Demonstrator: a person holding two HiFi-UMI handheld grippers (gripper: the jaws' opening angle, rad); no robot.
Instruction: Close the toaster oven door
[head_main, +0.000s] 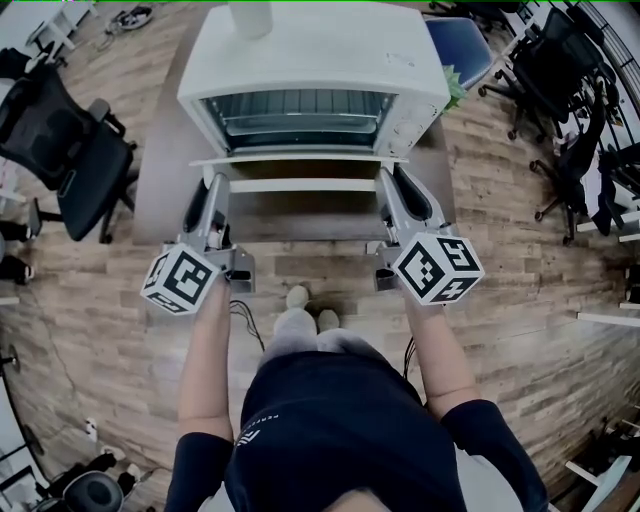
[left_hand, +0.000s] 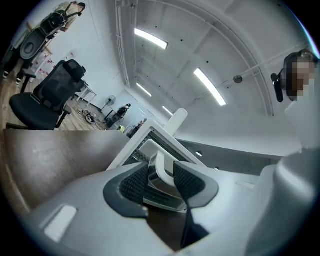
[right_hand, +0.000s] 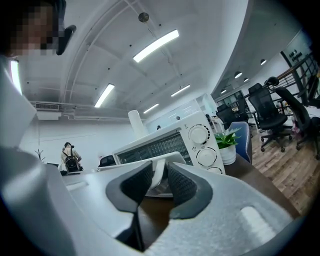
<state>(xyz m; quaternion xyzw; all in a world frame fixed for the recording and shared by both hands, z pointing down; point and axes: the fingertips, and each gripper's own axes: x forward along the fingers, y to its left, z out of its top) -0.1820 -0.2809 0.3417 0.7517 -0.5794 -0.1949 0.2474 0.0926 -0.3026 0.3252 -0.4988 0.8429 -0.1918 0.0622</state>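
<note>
A white toaster oven (head_main: 310, 60) stands on a brown table (head_main: 165, 170) with its door (head_main: 300, 212) folded down flat toward me. The white door handle (head_main: 300, 185) runs along the door's near edge. My left gripper (head_main: 215, 188) is at the handle's left end and my right gripper (head_main: 388, 182) at its right end. In the left gripper view the handle (left_hand: 165, 167) fills the gap between the dark pads of the left gripper (left_hand: 161, 176). In the right gripper view the handle (right_hand: 158, 172) likewise sits pressed between the pads of the right gripper (right_hand: 159, 182), with the oven's knobs (right_hand: 199, 135) behind.
A white cylinder (head_main: 250, 18) stands on the oven's top. A small potted plant (right_hand: 227, 145) sits right of the oven. A black office chair (head_main: 60, 150) is left of the table, a blue chair (head_main: 460, 45) behind it, more chairs at the right. Wood floor surrounds the table.
</note>
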